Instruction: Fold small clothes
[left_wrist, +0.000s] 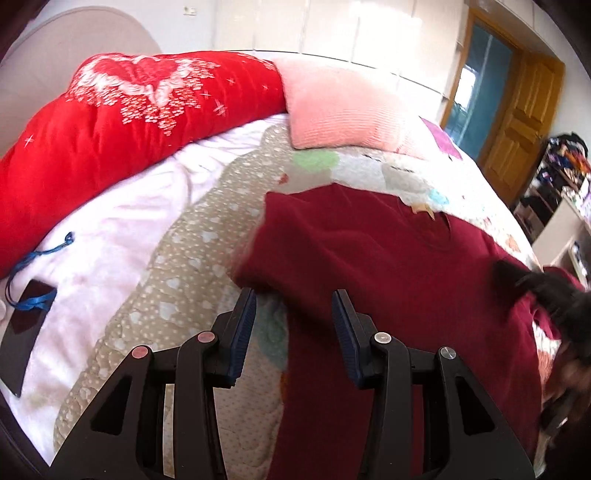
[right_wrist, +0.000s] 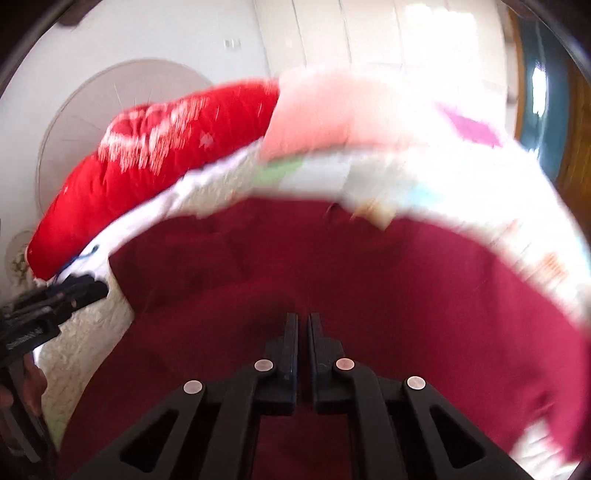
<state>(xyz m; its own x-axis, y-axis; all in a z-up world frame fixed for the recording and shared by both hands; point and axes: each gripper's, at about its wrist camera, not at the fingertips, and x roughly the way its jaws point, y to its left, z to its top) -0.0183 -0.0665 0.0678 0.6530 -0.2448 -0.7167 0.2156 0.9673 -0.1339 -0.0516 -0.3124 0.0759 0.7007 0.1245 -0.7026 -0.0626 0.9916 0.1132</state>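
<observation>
A dark red garment (left_wrist: 388, 280) lies spread on the patterned quilt (left_wrist: 207, 236) of a bed. My left gripper (left_wrist: 295, 302) is open and empty above the garment's left edge. My right gripper (right_wrist: 303, 321) has its jaws nearly together, low over the same garment (right_wrist: 332, 280); the view is blurred and I cannot tell if cloth is pinched between them. The right gripper shows as a dark blur at the right edge of the left wrist view (left_wrist: 554, 295). The left gripper shows at the left edge of the right wrist view (right_wrist: 51, 306).
A red quilted duvet (left_wrist: 122, 122) and a pink pillow (left_wrist: 343, 110) lie at the head of the bed. A dark phone with a blue cord (left_wrist: 26, 325) lies on the white sheet (left_wrist: 110, 240). A wooden door (left_wrist: 524, 122) and cluttered shelves (left_wrist: 557, 177) stand at right.
</observation>
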